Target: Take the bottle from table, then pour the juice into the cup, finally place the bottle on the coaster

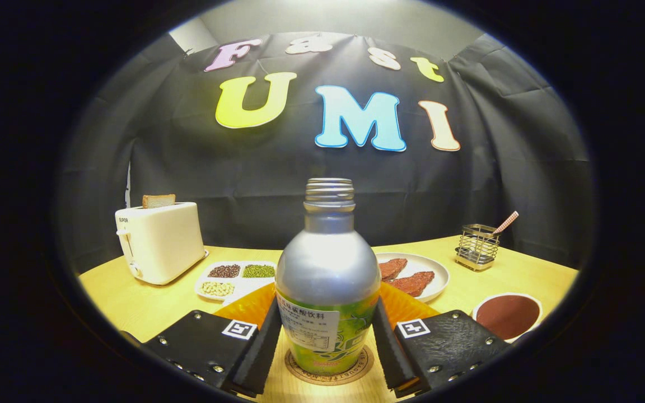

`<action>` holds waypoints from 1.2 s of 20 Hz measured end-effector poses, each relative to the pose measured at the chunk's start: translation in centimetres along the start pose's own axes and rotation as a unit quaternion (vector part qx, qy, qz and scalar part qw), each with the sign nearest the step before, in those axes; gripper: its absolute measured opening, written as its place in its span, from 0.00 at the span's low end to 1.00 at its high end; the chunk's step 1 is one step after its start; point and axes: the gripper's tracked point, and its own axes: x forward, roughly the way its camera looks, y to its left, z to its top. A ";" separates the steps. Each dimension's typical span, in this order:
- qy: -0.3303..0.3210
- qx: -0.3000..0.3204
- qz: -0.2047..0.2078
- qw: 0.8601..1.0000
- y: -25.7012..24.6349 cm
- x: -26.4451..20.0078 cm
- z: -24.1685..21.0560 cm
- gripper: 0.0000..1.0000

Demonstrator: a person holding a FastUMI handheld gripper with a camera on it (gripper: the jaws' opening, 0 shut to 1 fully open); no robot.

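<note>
The bottle [327, 280] stands upright and uncapped on the round coaster [329, 366], between the fingers of the gripper [328, 347], which sit right at its sides; I cannot tell whether they press it. Behind the bottle lies an orange cup [249, 305].

The bottle [327, 280] stands upright on the coaster [329, 370] between the fingers [263, 347], which flank its sides closely, contact unclear, so the way ahead is blocked. Beyond it a compartment tray [233, 280] and plate [429, 274] crowd mid-counter, with the toaster [157, 240] far left, the wire rack [476, 246] far right and a cup [507, 316] near right. Bare counter [126, 305] lies near left.
</note>
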 end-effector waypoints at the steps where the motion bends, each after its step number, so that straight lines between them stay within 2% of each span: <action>1: -0.001 -0.004 -0.001 1.000 -0.1 0.0 0.0 0.77; 5: -0.003 -0.003 -0.002 1.000 -0.1 0.1 0.1 0.78; 6: -0.006 0.005 0.007 1.000 0.2 -0.1 0.5 0.81; 8: -0.018 0.014 0.013 1.000 0.4 -0.6 1.8 0.99; 13: -0.040 0.018 0.022 0.999 -0.1 -4.0 7.2 0.98; 18: -0.037 0.039 0.032 0.998 -0.6 -8.8 14.8 0.98; 24: -0.080 -0.007 0.046 0.996 0.0 -14.9 24.5 0.97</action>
